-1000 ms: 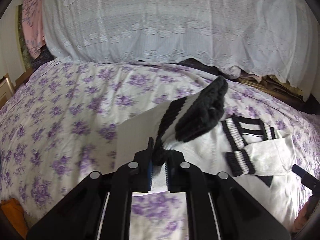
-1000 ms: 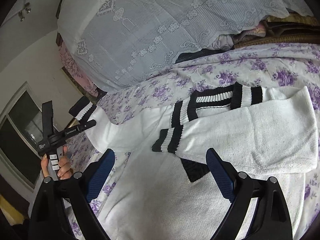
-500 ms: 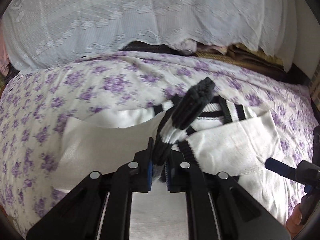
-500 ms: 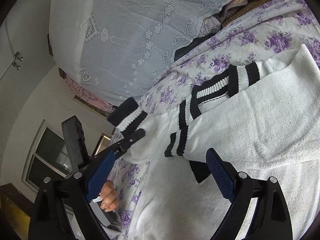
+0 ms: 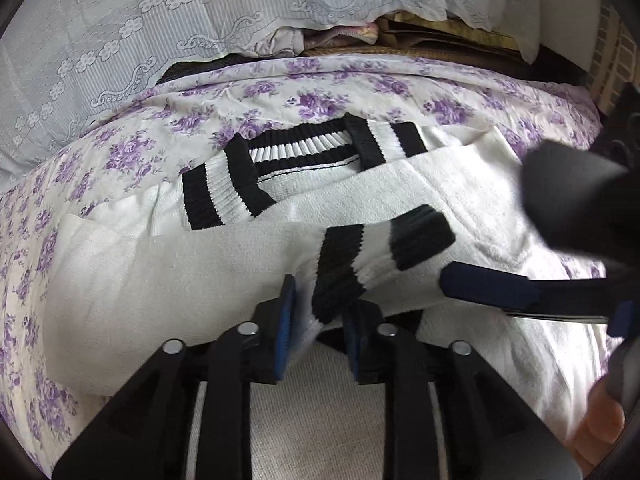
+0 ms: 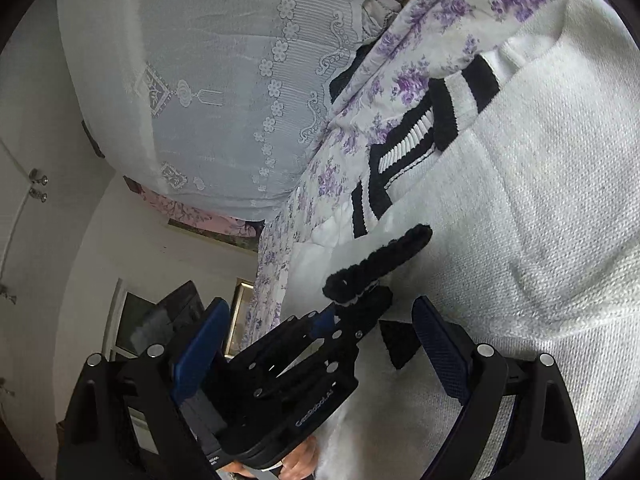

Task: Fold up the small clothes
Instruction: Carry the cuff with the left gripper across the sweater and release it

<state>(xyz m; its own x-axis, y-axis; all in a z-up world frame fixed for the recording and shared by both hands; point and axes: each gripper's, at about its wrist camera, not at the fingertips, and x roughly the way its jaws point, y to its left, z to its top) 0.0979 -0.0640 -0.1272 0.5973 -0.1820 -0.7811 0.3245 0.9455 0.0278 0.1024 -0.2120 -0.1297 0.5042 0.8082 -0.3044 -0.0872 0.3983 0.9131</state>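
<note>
On the bed, over a cotton sheet (image 5: 312, 92) printed with purple roses, a white knitted sweater (image 5: 460, 184) lies flat; its weave is coarse and pebbly, its neckband (image 5: 296, 148) ribbed in black and white; both sleeves are folded across the chest. One sleeve's cuff (image 5: 216, 196), banded black-white-black, rests beside the neckband; the other sleeve (image 5: 180, 276) crosses lower, and its ribbed striped cuff (image 5: 372, 256) ends between the fingers of the left hand-held gripper (image 5: 318, 334).

That left hand-held gripper's jaws are opening; the blue pads stand a little apart with the cuff's black rib and white knit in the gap, the cloth lying loose between them rather than pinched flat. From the right wrist view the same cuff (image 6: 380, 264) shows edge-on as a thick black ridge sticking up from the left tool's fingers.

Right hand-held gripper (image 6: 320, 354): jaws spread wide, blue textured pads well apart, nothing held; one long dark-blue finger (image 5: 488, 286) reaches in beside the striped cuff.

Behind the bed hangs a pale lace cloth (image 5: 120, 40) with flower and scroll patterns.
</note>
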